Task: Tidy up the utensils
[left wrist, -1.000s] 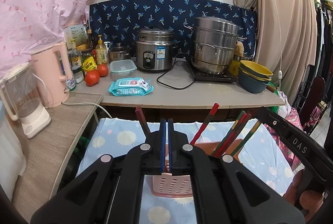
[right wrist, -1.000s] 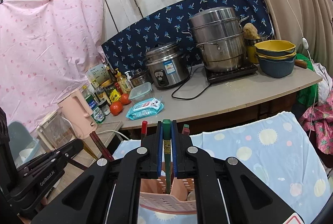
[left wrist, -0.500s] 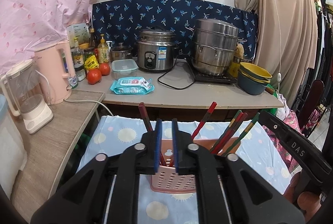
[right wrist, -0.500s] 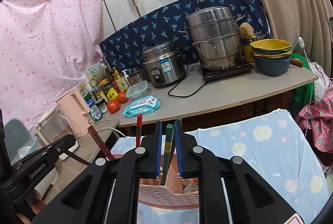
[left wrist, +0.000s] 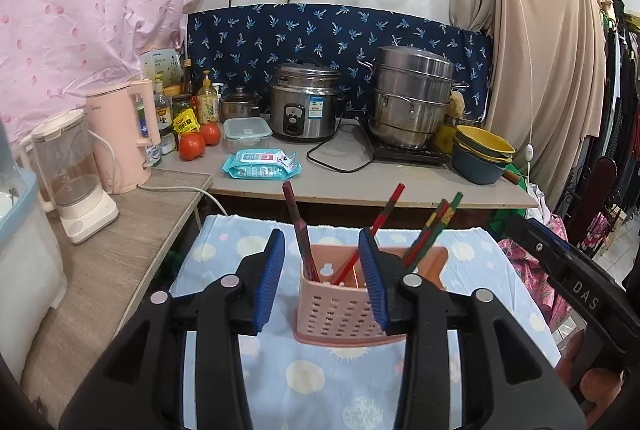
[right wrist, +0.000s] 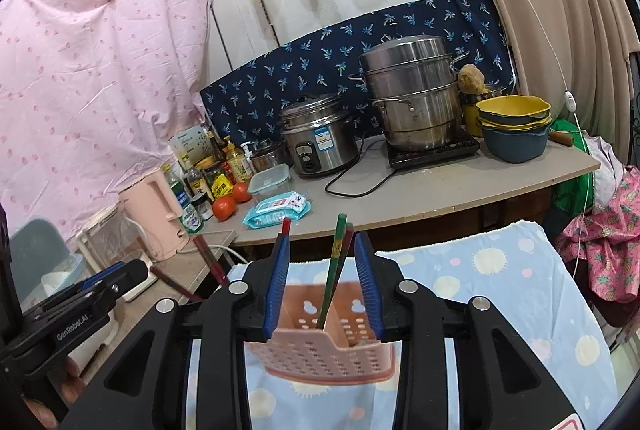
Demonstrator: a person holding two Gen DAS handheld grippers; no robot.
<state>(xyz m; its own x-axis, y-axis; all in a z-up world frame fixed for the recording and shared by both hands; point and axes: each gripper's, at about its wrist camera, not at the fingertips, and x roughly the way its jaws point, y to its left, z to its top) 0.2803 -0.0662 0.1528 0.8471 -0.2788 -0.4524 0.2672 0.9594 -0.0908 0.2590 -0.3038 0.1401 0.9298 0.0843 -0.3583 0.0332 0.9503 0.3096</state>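
A pink perforated utensil holder (left wrist: 340, 310) stands on a blue cloth with sun prints (left wrist: 320, 382). Several chopsticks stand in it: dark red ones (left wrist: 298, 226) at its left, a red one (left wrist: 386, 208) in the middle, green and red ones (left wrist: 438, 224) at its right. My left gripper (left wrist: 326, 284) is open and empty, just in front of the holder. My right gripper (right wrist: 322, 288) is open and empty above the holder (right wrist: 324, 346); green and red chopsticks (right wrist: 334, 270) stand free between its pads, touching neither.
A counter (left wrist: 360, 182) behind holds a rice cooker (left wrist: 304, 106), steamer pot (left wrist: 412, 98), stacked bowls (left wrist: 482, 154), wipes pack (left wrist: 262, 164), tomatoes (left wrist: 192, 146) and bottles. A pink kettle (left wrist: 120, 134) and blender (left wrist: 72, 174) stand on the left shelf. Clothes hang at right.
Both grippers have opened and drawn back from the holder. The right one let go of the green chopstick, which now stands in the holder.
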